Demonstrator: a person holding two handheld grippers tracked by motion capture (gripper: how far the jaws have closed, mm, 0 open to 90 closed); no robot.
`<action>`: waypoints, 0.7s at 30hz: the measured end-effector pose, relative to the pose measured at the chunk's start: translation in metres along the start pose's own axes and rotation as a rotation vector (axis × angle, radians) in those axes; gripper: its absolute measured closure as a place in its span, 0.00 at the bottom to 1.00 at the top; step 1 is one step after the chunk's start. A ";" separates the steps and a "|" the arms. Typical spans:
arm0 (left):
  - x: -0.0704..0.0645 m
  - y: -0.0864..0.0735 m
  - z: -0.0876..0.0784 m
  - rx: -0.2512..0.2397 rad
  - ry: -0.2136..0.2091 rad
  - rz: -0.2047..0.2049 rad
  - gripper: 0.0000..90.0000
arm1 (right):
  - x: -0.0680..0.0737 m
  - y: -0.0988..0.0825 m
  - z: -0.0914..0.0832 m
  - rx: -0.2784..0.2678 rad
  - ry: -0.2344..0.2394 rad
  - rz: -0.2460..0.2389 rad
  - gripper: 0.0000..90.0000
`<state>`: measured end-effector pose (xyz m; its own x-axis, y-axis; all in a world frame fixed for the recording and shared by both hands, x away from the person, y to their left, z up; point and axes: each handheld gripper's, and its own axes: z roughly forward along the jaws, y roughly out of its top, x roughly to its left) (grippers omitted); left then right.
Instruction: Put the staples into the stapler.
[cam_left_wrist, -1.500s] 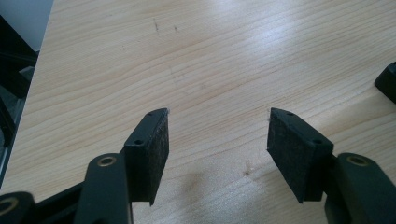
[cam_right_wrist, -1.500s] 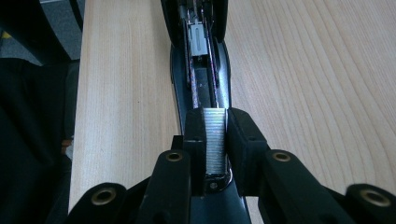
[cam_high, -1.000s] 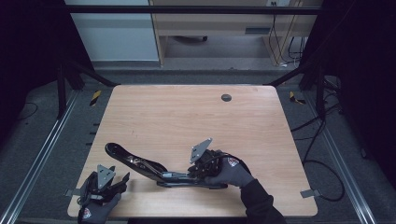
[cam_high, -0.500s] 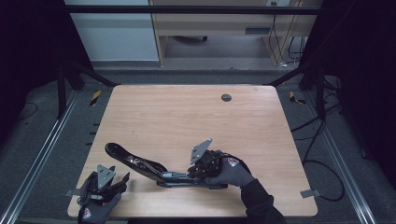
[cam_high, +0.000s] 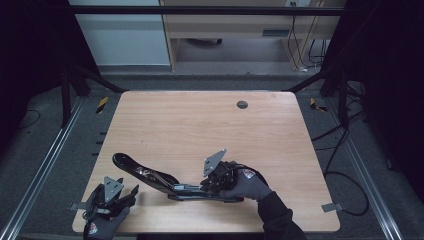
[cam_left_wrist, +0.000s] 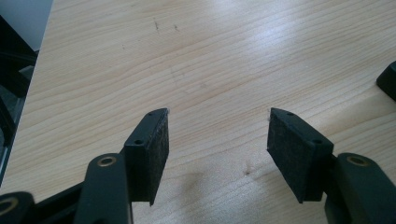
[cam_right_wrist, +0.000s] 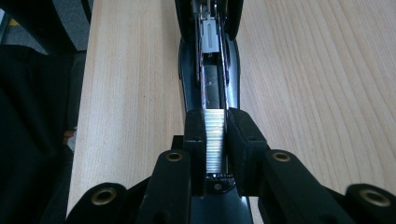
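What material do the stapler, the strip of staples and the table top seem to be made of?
Stapler: black body, probably plastic or painted metal, with a slight gloss; its inner channel looks like bare metal. Strip of staples, held between the right gripper's pads: bright, silvery metal with fine ridges that catch the light. Table top: light wood or wood-look laminate; grain lines show, and the finish is smooth and matt.

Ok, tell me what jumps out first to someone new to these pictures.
The opened black stapler lying near the front edge of the wooden table draws the eye, its top arm swung out to the left. The right gripper is shut on a shiny strip of staples over the stapler's channel. At the front left corner the left gripper stands open over bare wood.
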<state>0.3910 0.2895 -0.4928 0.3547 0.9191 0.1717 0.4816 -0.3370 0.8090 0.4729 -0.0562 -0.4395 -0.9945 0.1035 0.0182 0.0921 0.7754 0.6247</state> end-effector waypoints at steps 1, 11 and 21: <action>0.000 0.000 0.000 0.000 0.000 0.001 0.43 | 0.000 0.000 -0.001 -0.003 -0.005 -0.002 0.87; 0.000 0.000 0.000 0.000 0.000 -0.001 0.43 | -0.002 0.001 -0.001 0.000 0.002 0.003 0.87; 0.000 0.000 0.000 0.001 0.000 0.000 0.43 | -0.003 -0.001 0.000 0.000 0.005 -0.003 0.87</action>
<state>0.3911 0.2894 -0.4930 0.3549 0.9190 0.1715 0.4824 -0.3371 0.8085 0.4761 -0.0568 -0.4402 -0.9949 0.0985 0.0203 0.0896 0.7759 0.6245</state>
